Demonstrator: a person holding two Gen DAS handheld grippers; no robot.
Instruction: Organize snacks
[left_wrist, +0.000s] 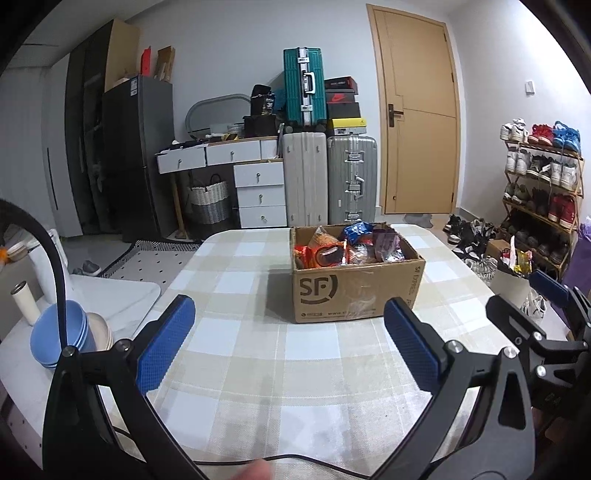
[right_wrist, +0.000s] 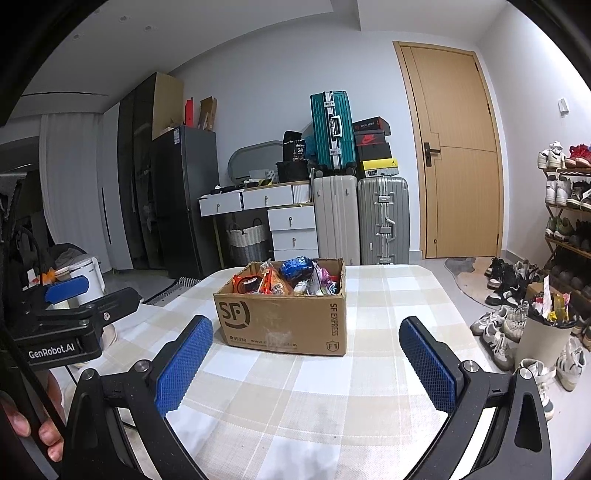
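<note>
- The left gripper (left_wrist: 290, 345) and the right gripper (right_wrist: 306, 363) both hover spread wide, grasping nothing.
- The cardboard box (left_wrist: 354, 288) stands mid-table (left_wrist: 258, 369), ahead of both, its long axis crosswise; the snacks (right_wrist: 284, 278) inside are jumbled, labels illegible.
- Only the left view shows stacked bowls (left_wrist: 61, 338).
</note>
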